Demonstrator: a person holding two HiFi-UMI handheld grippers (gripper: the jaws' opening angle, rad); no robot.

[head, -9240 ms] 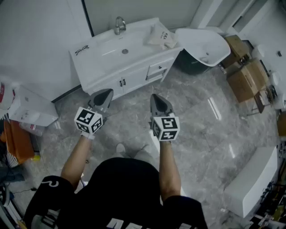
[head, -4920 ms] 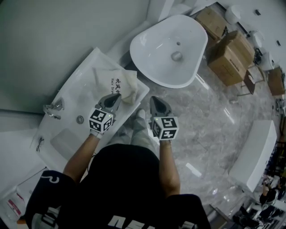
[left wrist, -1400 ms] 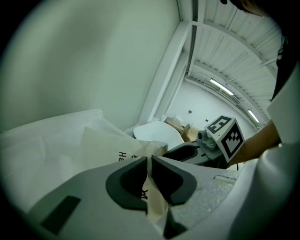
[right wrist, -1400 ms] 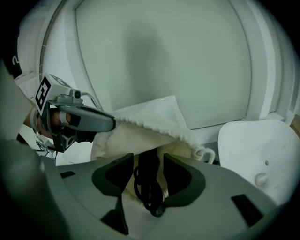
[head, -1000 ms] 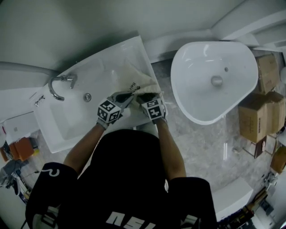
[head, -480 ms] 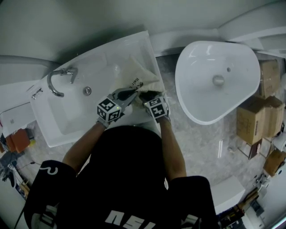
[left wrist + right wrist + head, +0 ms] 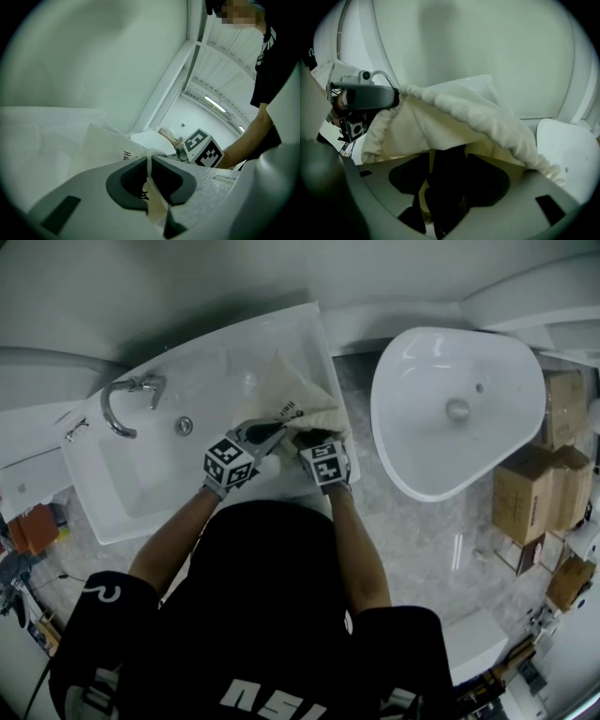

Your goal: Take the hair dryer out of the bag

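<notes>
A marble floor [image 7: 422, 549], one white bench [image 7: 225, 357] with one tap [image 7: 117, 404], and two basins: its own sunk basin [image 7: 155, 484] and a loose basin [image 7: 412, 460] beside cardboard boxes [image 7: 525, 502]. Seconds earlier both tongs hung empty over the floor. Now the left tongs [image 7: 267, 432] [image 7: 149, 161] clamp the rim of the single cream drawstring bag [image 7: 291, 399] [image 7: 108, 145] [image 7: 454, 117] on the bench, while the right tongs [image 7: 314, 437] [image 7: 447, 159], just widened, stand apart in its mouth round the black hair dryer [image 7: 445, 183].
</notes>
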